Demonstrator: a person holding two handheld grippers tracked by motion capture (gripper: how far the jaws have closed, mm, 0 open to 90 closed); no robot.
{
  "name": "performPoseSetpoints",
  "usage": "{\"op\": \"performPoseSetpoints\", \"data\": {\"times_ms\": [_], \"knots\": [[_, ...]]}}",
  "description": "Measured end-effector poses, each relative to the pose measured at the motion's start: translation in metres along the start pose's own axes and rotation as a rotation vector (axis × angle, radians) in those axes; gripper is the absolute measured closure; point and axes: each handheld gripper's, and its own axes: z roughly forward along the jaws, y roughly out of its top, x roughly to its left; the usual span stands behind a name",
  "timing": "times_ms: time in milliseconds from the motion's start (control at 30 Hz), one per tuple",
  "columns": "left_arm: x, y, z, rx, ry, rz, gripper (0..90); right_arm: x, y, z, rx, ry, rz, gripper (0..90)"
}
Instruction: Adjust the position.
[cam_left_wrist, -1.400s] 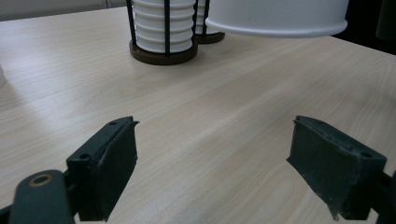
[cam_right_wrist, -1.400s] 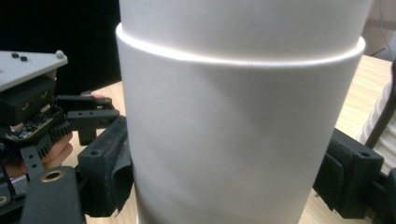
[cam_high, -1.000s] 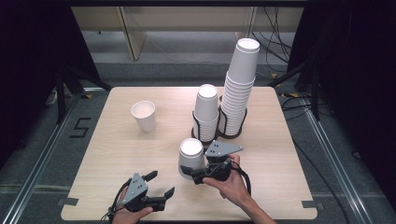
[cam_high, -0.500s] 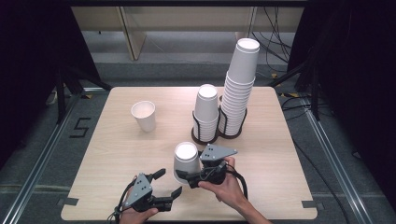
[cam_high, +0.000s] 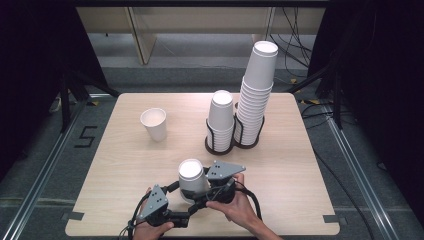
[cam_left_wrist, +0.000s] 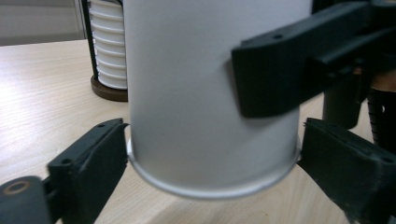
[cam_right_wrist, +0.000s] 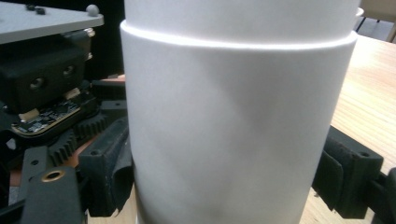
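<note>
Standing upside down at six o'clock on the surface (cam_high: 125, 165), the nested paper cups (cam_high: 191, 179) sit between both tools. The right tool (cam_high: 200, 192), at the cups' three o'clock, is clamped on their upper wall. The left tool (cam_high: 182, 207), at seven o'clock, has just been opening; its jaws flank the bottom rim, seemingly without pressing. Both hands lie low at the near edge. One lone cup (cam_high: 154, 123) stands at ten o'clock, two cup stacks (cam_high: 247, 102) at one.
</note>
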Motion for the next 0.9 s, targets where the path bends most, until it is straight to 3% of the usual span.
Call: {"op": "performPoseSetpoints", "data": {"times_ms": [33, 100, 133, 200, 233, 300, 367, 400, 467, 533, 567, 600, 633, 667, 833, 900], "knots": [[0.0, -0.001, 0.001, -0.009, -0.006, -0.007, 5.1, 0.0, 0.0, 0.001, -0.01, -0.004, -0.018, 18.7], [0.001, -0.001, 0.002, 0.005, -0.006, -0.018, 2.8, 0.004, 0.0, 0.003, -0.009, 0.017, 0.018, 18.7], [0.001, -0.002, 0.003, 0.004, -0.012, -0.029, 1.7, 0.003, 0.001, 0.003, -0.016, 0.007, -0.022, 18.7], [0.001, -0.003, 0.005, 0.008, -0.026, -0.039, 0.2, 0.005, 0.002, 0.003, -0.023, 0.009, -0.031, 18.8], [0.001, -0.003, 0.005, 0.01, -0.024, -0.04, 0.0, 0.006, 0.001, 0.004, -0.024, 0.031, -0.008, 18.7], [0.0, -0.002, 0.005, 0.014, -0.018, -0.039, 0.0, 0.007, 0.002, 0.004, -0.041, 0.005, -0.035, 18.7], [0.0, -0.003, 0.006, -0.002, -0.028, -0.041, 0.0, 0.009, 0.002, 0.004, -0.03, 0.038, -0.004, 18.7], [0.001, -0.003, 0.006, -0.003, -0.032, -0.043, 0.0, 0.009, 0.001, 0.004, -0.041, 0.036, 0.008, 18.7], [0.001, -0.003, 0.006, -0.004, -0.035, -0.049, 0.0, 0.008, 0.002, 0.003, -0.042, 0.016, -0.016, 18.7], [0.001, -0.003, 0.006, -0.003, -0.034, -0.05, 0.0, 0.01, 0.001, 0.003, -0.032, 0.027, 0.019, 18.7], [0.001, -0.002, 0.006, 0.0, -0.033, -0.05, 0.0, 0.01, 0.001, 0.003, -0.027, 0.027, 0.017, 18.7], [0.001, -0.002, 0.005, 0.012, -0.026, -0.047, 0.0, 0.009, 0.001, 0.004, -0.047, 0.026, -0.025, 18.7], [0.001, -0.003, 0.007, -0.005, -0.038, -0.057, 0.0, 0.009, 0.001, 0.005, -0.059, 0.032, -0.03, 18.8], [0.001, -0.003, 0.007, -0.005, -0.039, -0.059, 0.0, 0.01, 0.001, 0.005, -0.046, 0.048, -0.004, 18.7], [0.002, -0.002, 0.006, 0.019, -0.03, -0.074, 0.0, 0.013, 0.001, 0.006, -0.065, 0.052, -0.031, 18.9], [0.003, -0.003, 0.007, 0.009, -0.036, -0.085, 0.0, 0.016, 0.001, 0.006, -0.06, 0.059, -0.017, 18.9]]}}
